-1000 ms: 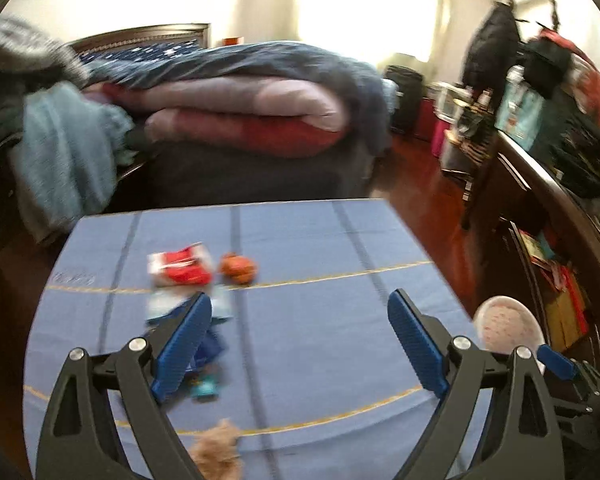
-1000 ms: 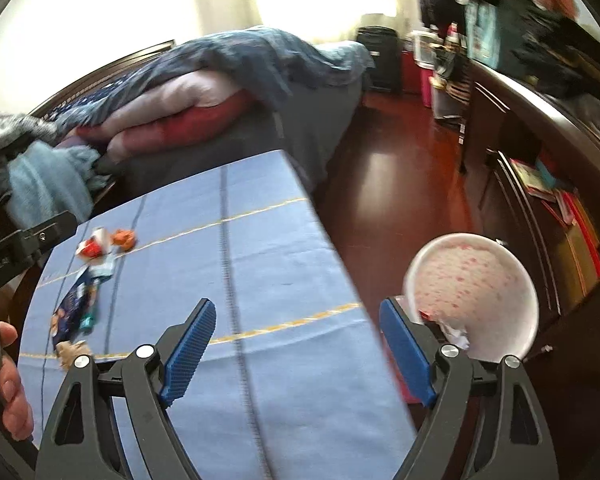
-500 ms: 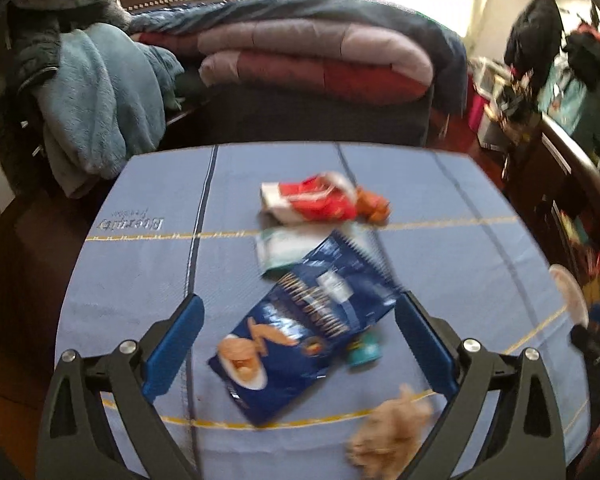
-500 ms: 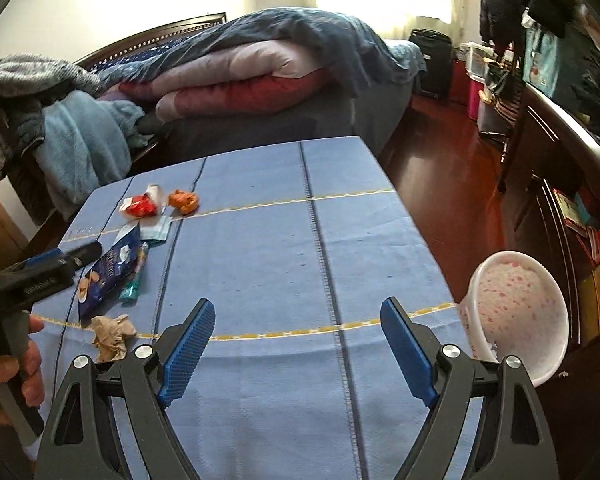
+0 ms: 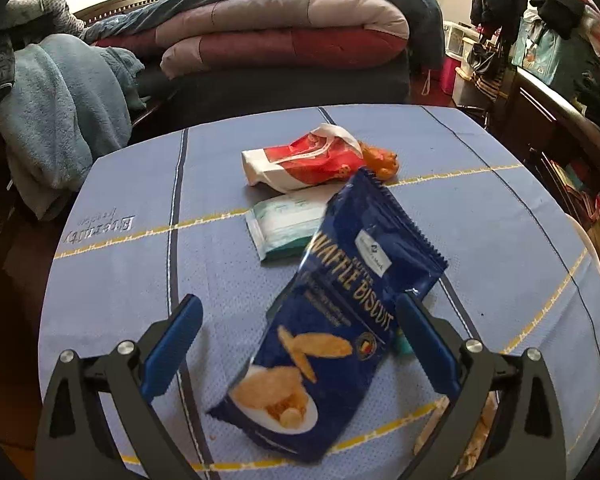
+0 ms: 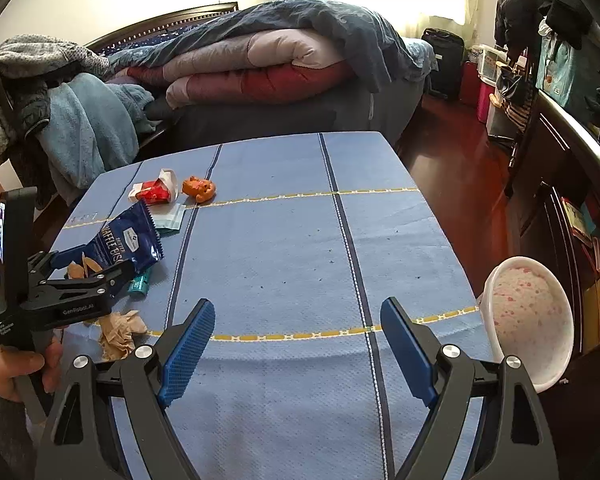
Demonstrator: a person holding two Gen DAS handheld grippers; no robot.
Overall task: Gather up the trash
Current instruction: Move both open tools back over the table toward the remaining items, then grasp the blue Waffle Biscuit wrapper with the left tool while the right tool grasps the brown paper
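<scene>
Trash lies on the blue tablecloth. A blue waffle biscuit bag lies between the fingers of my open left gripper, which straddles it. Beyond it lie a teal-white packet, a red-white wrapper and an orange crumpled piece. A small teal item and a crumpled brown paper lie beside the bag. My right gripper is open and empty over the near middle of the table. A white pink-speckled bin stands off the table's right edge.
A bed with folded quilts stands behind the table. A blue towel hangs at the left. A dark cabinet runs along the right, across red wood floor.
My left gripper has swung left and down onto the trash pile, and now straddles the blue bag. My right gripper has turned left, from the bin toward the table's middle.
</scene>
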